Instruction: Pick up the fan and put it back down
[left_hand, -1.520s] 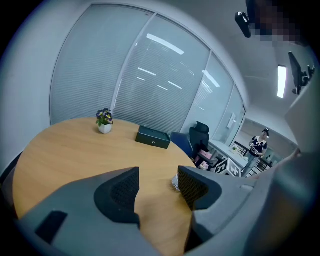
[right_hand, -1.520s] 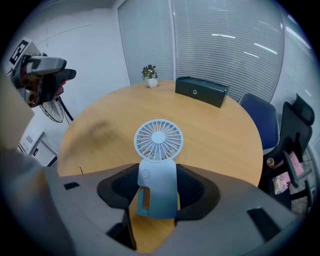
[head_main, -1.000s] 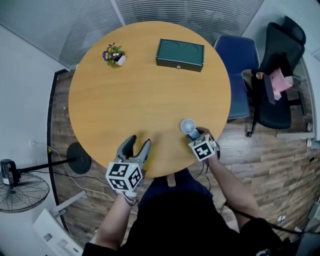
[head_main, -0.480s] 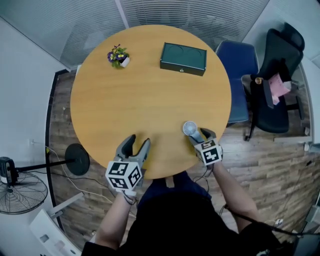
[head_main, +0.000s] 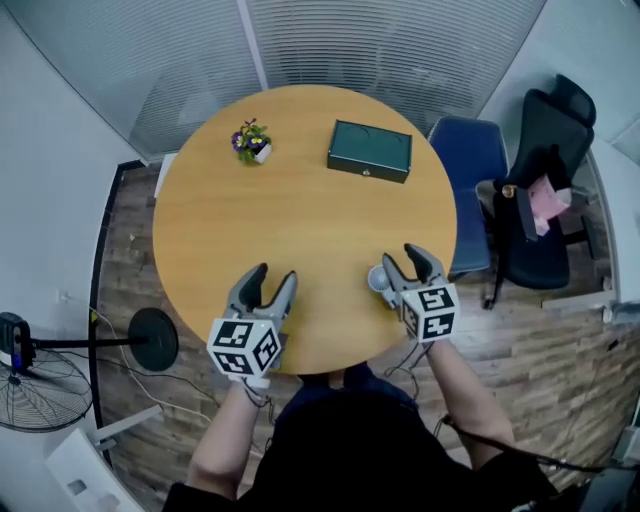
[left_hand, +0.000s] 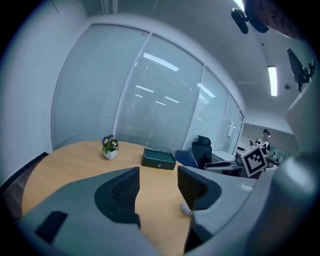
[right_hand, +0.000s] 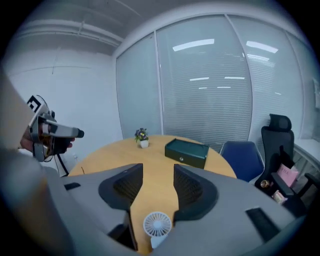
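One white round-grilled fan is seen just below the right tongs, spread, just narrowed, pinching nothing; the left tongs are spread, empty; one rectangular green box beyond.

Right gripper cam: jaws apart over round wood table, small white fan low in the gap.

Jaws have just been closing a bit, but nothing sits btwn the dark ribbed pads. The fan's round grille shows lower down by the jaw roots, w/ no pad pressing it. Past the tips: dark green box right of centre, and a small flower pot near the far edge. Blue chair and black chair stand at right. Glass wall w/ blinds behind. Left gripper is held up at far left.
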